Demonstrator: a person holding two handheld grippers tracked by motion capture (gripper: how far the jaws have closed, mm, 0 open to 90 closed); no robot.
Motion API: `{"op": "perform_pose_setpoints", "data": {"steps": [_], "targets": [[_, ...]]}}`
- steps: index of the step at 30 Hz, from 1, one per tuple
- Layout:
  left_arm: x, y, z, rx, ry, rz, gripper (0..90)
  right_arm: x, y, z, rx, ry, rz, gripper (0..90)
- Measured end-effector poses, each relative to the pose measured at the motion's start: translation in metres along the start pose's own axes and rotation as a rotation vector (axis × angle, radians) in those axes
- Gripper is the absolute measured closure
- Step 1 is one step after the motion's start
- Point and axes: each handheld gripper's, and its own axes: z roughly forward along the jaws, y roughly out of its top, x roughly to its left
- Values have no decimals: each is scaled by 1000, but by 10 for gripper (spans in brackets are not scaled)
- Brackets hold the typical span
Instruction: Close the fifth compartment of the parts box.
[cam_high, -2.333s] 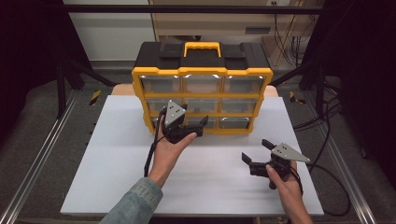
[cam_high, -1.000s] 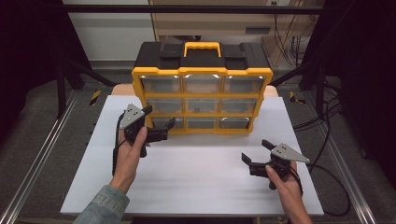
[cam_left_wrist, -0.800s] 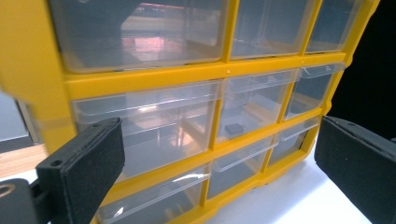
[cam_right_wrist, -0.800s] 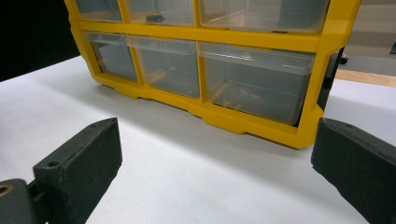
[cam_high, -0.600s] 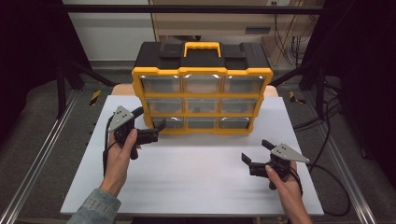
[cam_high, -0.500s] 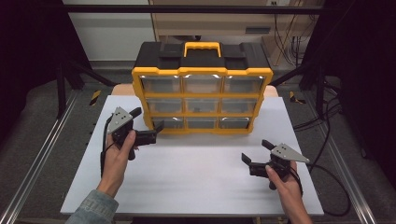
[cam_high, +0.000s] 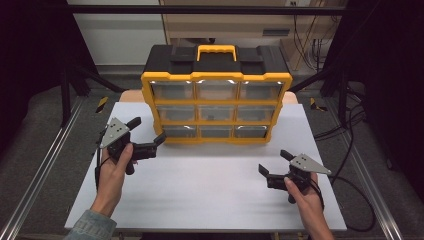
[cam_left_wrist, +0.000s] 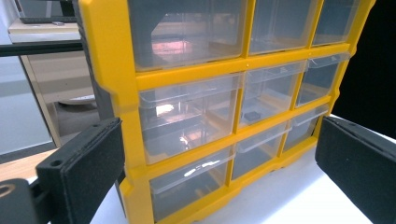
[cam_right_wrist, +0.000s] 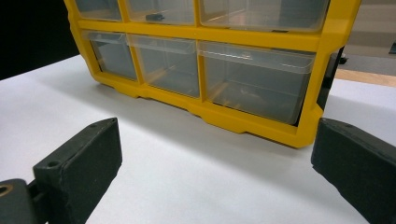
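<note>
Both pairs of fingers stand spread wide and hold nothing. Nearest the person, the right gripper (cam_high: 274, 168) rests low over the white table (cam_high: 210, 195), well in front of the yellow drawer cabinet (cam_high: 216, 107) and off its right front corner; in the right gripper view its black pads (cam_right_wrist: 79, 163) frame bare table, with the cabinet's bottom row beyond. The left gripper (cam_high: 148, 136) sits farther in, just beside the cabinet's left front corner, one jaw tip close to the bottom-left drawer (cam_high: 180, 131); whether it touches the frame cannot be told.

The cabinet stands upright at the far middle of the table, its black top and yellow handle (cam_high: 216, 51) behind the front face. All nine clear drawers look shut. In the left gripper view the yellow left post (cam_left_wrist: 114, 84) runs between the open jaws, with the middle-left drawer (cam_left_wrist: 187, 119) straight ahead and a small dark item (cam_left_wrist: 252, 115) showing in the centre drawer.

The step in hand appears to be lining the left gripper up on a drawer in the cabinet's left column. To do it well, the gripper should shift toward the cabinet's centre so the jaws clear the post and straddle the drawer's lip, square to the front face. The pads should close on the lip alone, then draw straight out. The cabinet is likely light, so the right gripper would do well to come up and steady its right side against sliding.
</note>
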Motion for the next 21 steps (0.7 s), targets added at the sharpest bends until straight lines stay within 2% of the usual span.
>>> {"op": "perform_pose_setpoints", "data": {"steps": [15, 21], "targets": [[21, -1, -25, -28, 31, -28, 14, 0, 0, 0, 3, -6, -13, 23], [29, -7, -37, -28, 39, -38, 14, 0, 0, -1, 1, -2, -16, 23]]}}
